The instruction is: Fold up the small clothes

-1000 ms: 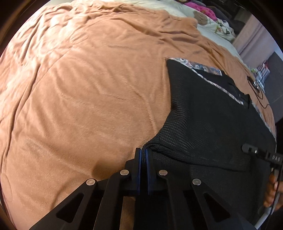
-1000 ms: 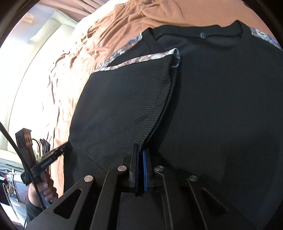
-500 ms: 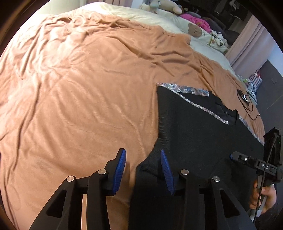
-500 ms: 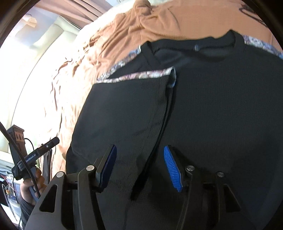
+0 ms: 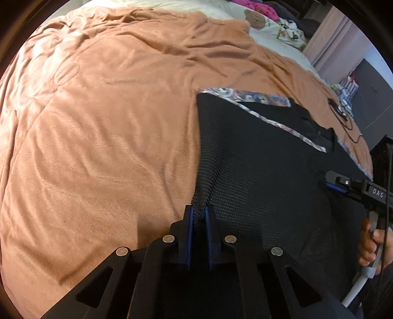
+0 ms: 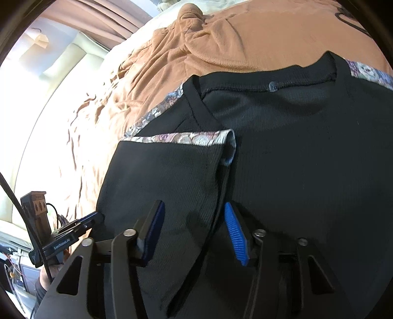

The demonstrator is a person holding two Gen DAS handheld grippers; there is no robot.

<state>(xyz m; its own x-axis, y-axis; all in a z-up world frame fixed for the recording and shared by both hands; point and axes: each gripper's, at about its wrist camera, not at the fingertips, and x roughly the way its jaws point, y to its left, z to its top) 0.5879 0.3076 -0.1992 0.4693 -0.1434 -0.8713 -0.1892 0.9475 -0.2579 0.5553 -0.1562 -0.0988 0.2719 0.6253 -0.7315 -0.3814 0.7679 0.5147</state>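
A black knit shirt with patterned trim lies on an orange blanket. One side is folded over the body, its trimmed sleeve edge lying across the chest below the neckline. My left gripper is shut on the shirt's folded left edge, bunching the knit between the pads. My right gripper is open, its jaws straddling the folded flap's inner edge just above the cloth. Each gripper also shows in the other's view: the right one, the left one.
The orange blanket covers the bed around the shirt. A cable and small device lie on the blanket past the shirt. Soft toys and bright clothes sit at the far end. Curtains and a cream headboard stand beyond.
Both grippers let go of the fold's edge half a second ago. Since then my left gripper has shut again on the shirt's left edge; the right stays open and has moved closer over the flap.
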